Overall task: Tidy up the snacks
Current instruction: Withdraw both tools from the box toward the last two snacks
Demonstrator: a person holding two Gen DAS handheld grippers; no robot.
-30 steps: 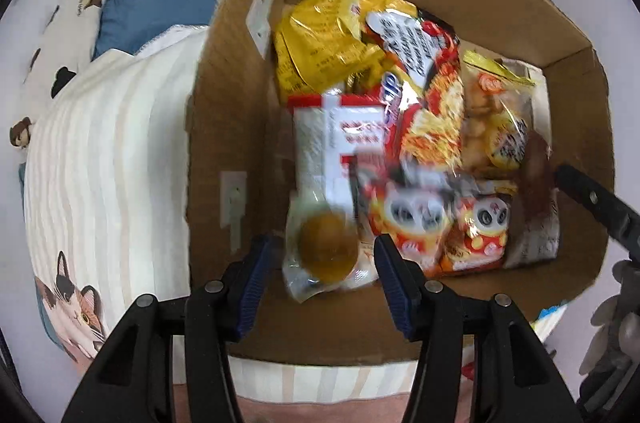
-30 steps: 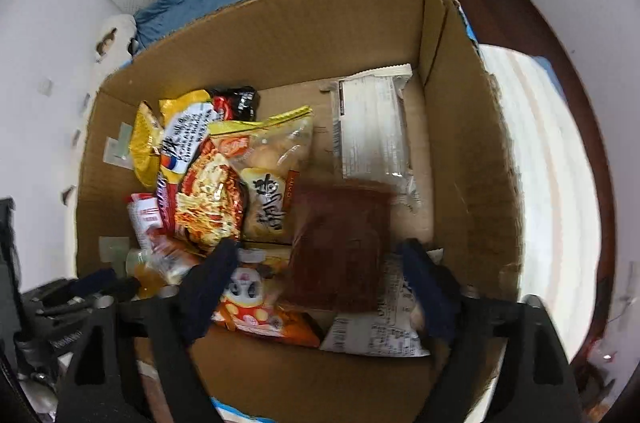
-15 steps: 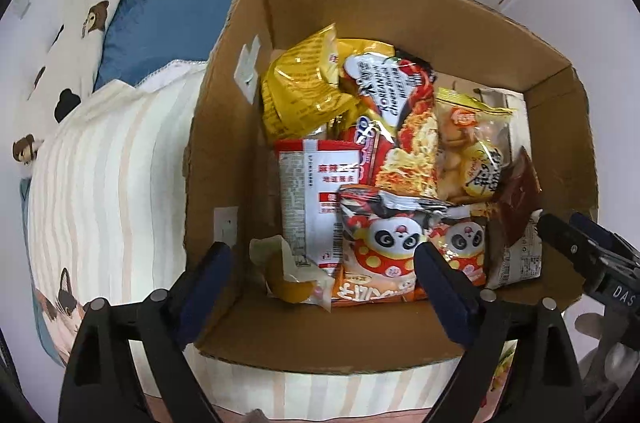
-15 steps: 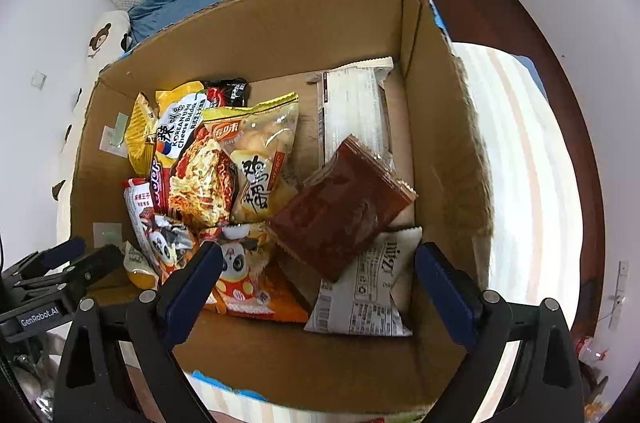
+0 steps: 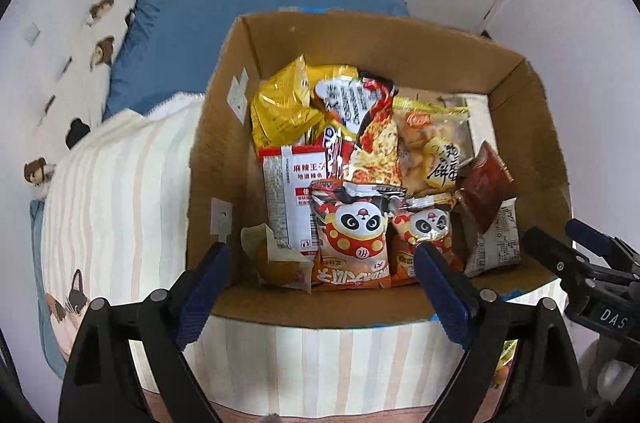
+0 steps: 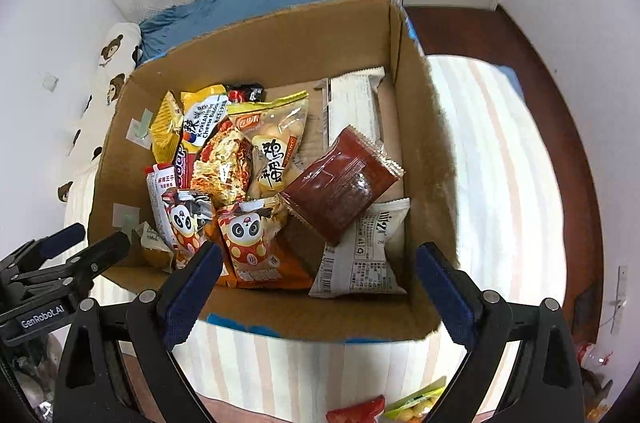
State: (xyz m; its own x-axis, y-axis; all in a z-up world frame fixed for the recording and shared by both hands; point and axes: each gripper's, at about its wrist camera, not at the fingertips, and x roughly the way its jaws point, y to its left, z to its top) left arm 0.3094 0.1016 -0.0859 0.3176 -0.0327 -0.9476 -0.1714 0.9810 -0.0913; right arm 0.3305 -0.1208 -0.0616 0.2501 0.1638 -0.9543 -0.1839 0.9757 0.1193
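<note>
We are holding both fingers spread and empty, left gripper [image 5: 322, 257] just opened, right gripper [image 6: 318, 261] alike, hovering above the cardboard box [image 5: 400, 35] on the bed [image 5: 116, 191]; snacks [image 6: 340, 183] lying inside, presumably just dropped.

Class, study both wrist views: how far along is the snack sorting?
Done: many packets, like the brown packet and two panda bags, lie in the cardboard box. In hand: nothing; the left gripper and right gripper are open. Left: loose packets outside the box.
</note>
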